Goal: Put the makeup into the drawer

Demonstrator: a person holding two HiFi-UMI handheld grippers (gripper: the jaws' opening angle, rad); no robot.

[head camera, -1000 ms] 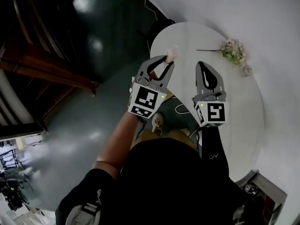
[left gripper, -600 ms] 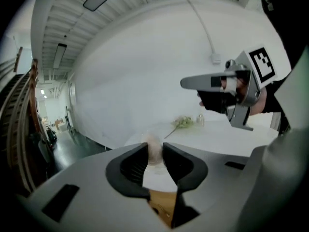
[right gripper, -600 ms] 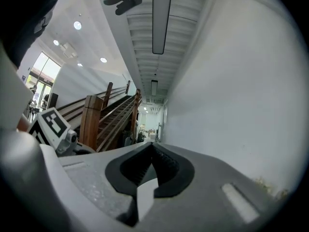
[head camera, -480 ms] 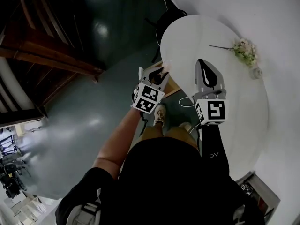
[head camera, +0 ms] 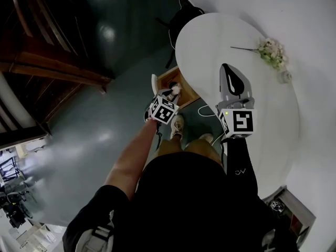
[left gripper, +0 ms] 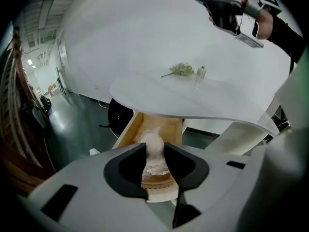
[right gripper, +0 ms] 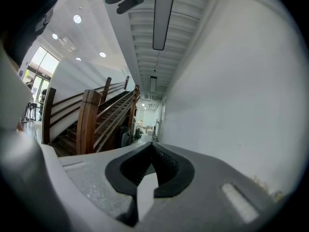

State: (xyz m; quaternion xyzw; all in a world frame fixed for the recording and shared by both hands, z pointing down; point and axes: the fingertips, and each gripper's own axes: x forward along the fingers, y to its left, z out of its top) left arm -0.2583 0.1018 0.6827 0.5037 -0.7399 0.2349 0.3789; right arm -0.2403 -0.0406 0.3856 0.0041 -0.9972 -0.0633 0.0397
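Note:
A pale pink makeup sponge (left gripper: 153, 144) in clear wrap sits between the pads of my left gripper (left gripper: 154, 148), whose jaws are opening while both pads still touch it. That gripper (head camera: 172, 90) points steeply down over the open wooden drawer (left gripper: 126, 132) that juts out from under the white round table (head camera: 220, 41). The sponge (head camera: 176, 88) hangs just above the drawer (head camera: 190, 95). My right gripper (head camera: 227, 70) is held level above the table, shut and empty (right gripper: 152, 149).
On the table's far side lie a small flower sprig (head camera: 270, 54) and a little bottle (head camera: 285, 77). A black chair (head camera: 181, 17) stands beyond the drawer. A wooden staircase (head camera: 52, 72) rises at the left. The person's shoes (head camera: 177, 125) are on the grey floor below.
My left gripper has dropped from the table's edge down to the open drawer with the sponge in it, tilting downward. The right gripper has hardly moved.

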